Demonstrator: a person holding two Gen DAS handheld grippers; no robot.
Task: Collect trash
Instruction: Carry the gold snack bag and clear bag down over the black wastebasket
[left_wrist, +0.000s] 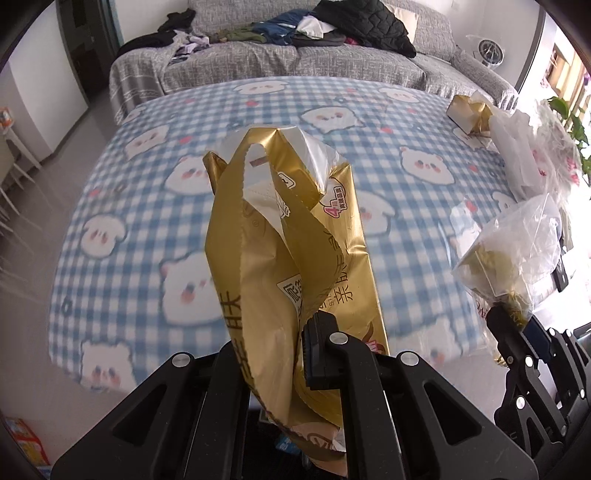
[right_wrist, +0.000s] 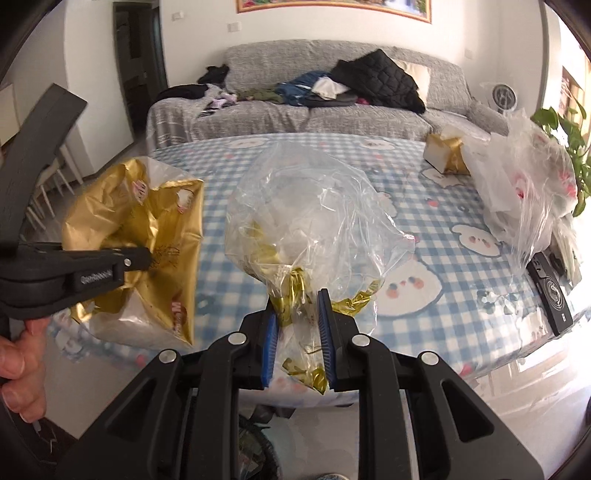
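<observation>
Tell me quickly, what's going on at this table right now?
A person is collecting trash with two handheld grippers. The left gripper is shut on a gold wrapper; the right gripper is shut on a clear plastic bag. Both hang above the checked tablecloth. More bags sit at the right edge.

Checked tablecloth (left_wrist: 155, 236) bare across middle and left, tissue box (right_wrist: 445, 153), plastic bags (right_wrist: 517, 192), black device (right_wrist: 550, 295) crowding right edge

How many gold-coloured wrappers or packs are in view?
3: a gold wrapper clamped in the left gripper, a crumpled gold wrapper inside the clear bag held by the right gripper, and a gold-and-white pack on the table's far right. Others may be hidden.
</observation>
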